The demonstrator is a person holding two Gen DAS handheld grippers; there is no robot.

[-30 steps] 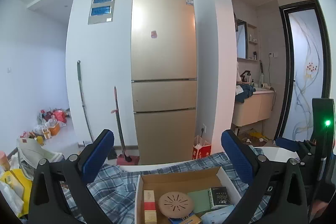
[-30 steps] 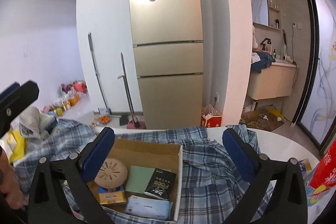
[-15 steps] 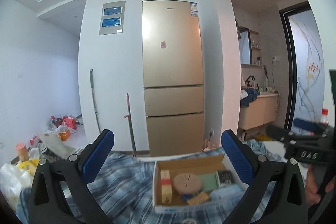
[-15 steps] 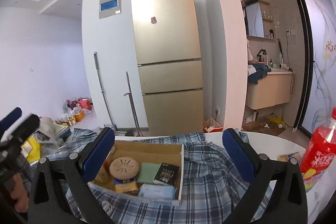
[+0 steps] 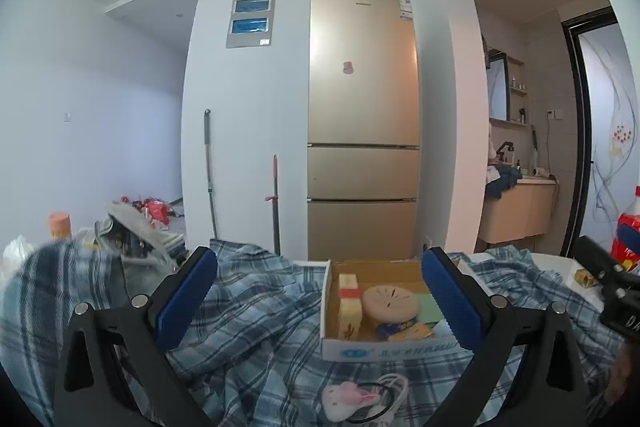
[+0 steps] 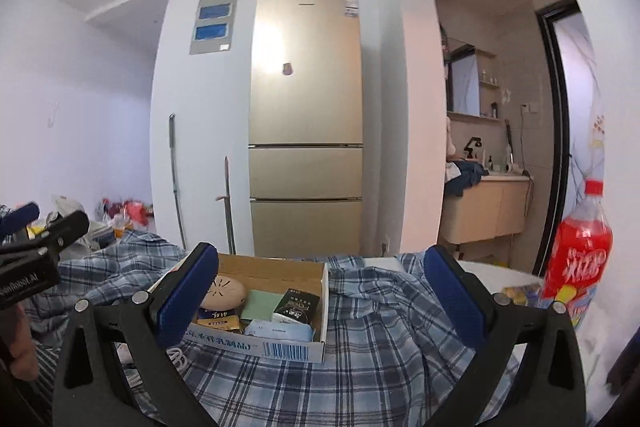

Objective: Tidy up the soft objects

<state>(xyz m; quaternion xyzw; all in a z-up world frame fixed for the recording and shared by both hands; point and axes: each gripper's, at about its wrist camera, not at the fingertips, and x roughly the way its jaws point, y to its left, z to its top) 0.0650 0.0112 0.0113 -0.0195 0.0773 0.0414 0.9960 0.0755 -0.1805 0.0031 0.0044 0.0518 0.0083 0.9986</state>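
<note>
Both the left tool and right tool are held spread wide, empty. The crumpled blue plaid cloth is draped over the bench beneath the open cardboard box. A free edge is best pinched, clear of the box.

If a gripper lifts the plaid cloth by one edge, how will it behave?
The plaid cloth lies in soft wrinkles, so it will probably drape limply. The cardboard box sits on it, so pulling likely drags or tips the box.
</note>
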